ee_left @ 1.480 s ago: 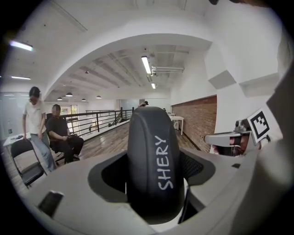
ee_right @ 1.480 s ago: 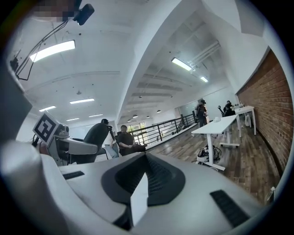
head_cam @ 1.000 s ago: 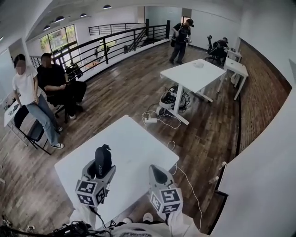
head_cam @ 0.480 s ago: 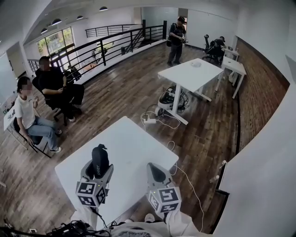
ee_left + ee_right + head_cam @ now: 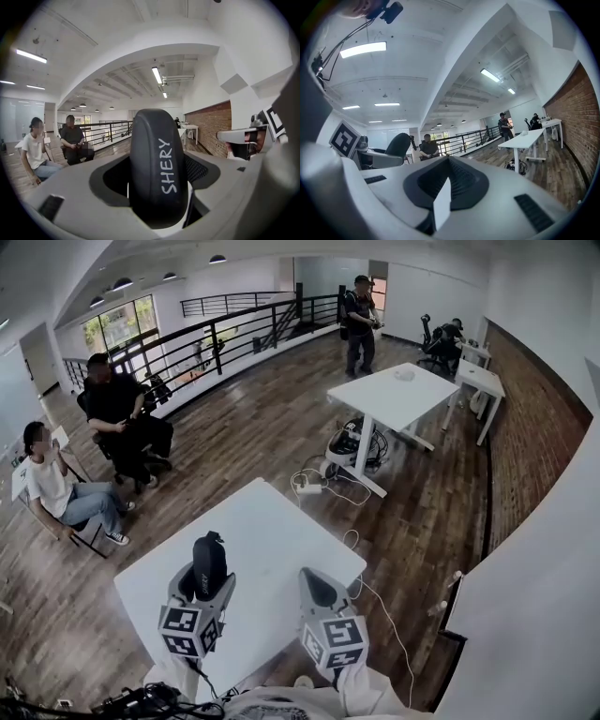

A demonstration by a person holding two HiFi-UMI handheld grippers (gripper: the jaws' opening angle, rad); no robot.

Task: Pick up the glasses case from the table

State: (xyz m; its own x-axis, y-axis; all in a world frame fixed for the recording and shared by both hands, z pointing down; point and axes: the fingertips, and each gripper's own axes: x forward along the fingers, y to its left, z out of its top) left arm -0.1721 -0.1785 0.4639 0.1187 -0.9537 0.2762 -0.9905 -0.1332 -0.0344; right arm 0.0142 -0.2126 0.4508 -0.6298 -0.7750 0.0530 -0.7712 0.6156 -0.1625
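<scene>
PICK-UP NEARLY DONE: We see the left hand-held gripper (image 5: 202, 591) with the black, rounded hard-shell glasses case (image 5: 157, 168) clamped between its jaws. The jaws stand fairly wide apart because the case fills the gap, and each presses on one flank of it. The glasses case stands on end in the grip, its domed top rising well past the jaw tips. White lettering runs up the face turned toward the gripper's camera.

In the head view the case sits over the near left part of the white rectangular tabletop (image 5: 272, 526). In the left gripper view only the room shows behind it, not the tabletop. We therefore judge it lifted clear of the surface, though no view shows the gap beneath it outright.

The right hand-held gripper (image 5: 316, 589) hangs just to the right, near the case but apart from it. Its jaws are brought together with nothing between them, and it takes no part in the grasp.

In our judgement the lift itself is as good as done, and the next move calls for a steady hold. The case looks smooth and tall and is gripped on its lower part. A tilt or a slackened squeeze could let it pivot or slip, so an upright carry with even pressure looks the safe course.
</scene>
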